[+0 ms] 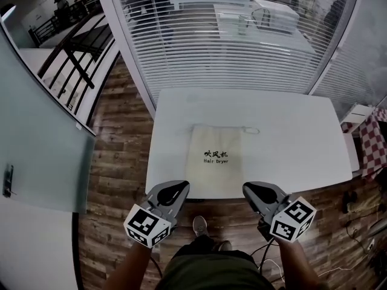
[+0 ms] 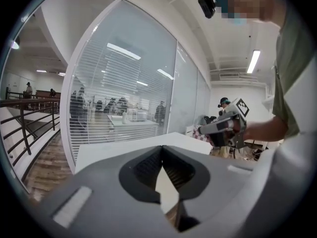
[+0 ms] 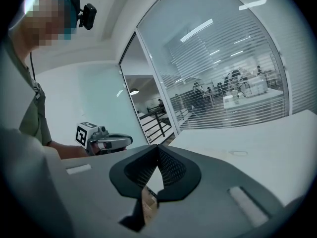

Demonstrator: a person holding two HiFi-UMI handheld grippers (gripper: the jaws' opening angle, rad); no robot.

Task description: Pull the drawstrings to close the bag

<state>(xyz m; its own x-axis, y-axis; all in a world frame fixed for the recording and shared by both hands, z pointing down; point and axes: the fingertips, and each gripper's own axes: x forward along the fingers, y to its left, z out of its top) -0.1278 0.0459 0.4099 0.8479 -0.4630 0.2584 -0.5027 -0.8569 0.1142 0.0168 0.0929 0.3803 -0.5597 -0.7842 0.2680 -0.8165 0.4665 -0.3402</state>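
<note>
Bag [image 1: 216,159] lying flat on the table [image 1: 290,125], printed face up, mouth toward the far side and near end reaching the table's near edge. Its drawstring [image 1: 249,130] is trailing as a thin loop from the far right corner and resting on bare tabletop.

The left gripper [image 1: 181,186] and right gripper [image 1: 247,188] are hovering at the near edge, one on each side of the bag's near end. Both are well apart from the drawstring, and neither is touching the bag. This symmetric hold is probably serving as a ready stance, with each gripper facing the side it would work.

In both gripper views the jaw tips are meeting with nothing between them, so neither gripper is holding anything. The pale gap behind the tips is only table showing through. Pulling is judged not yet begun, as the mouth is lying flat and ungathered.

Hard to make out:
- Only a faint line is showing along the mouth, so it is unclear whether a second cord is leaving the far left corner.
- In the gripper views each gripper's own body is hiding the bag.
- The right gripper view is showing only a faint ring on the table, which may be the loop.
- The bottom of the head view is cutting off the forearms [image 1: 130,269].
</note>
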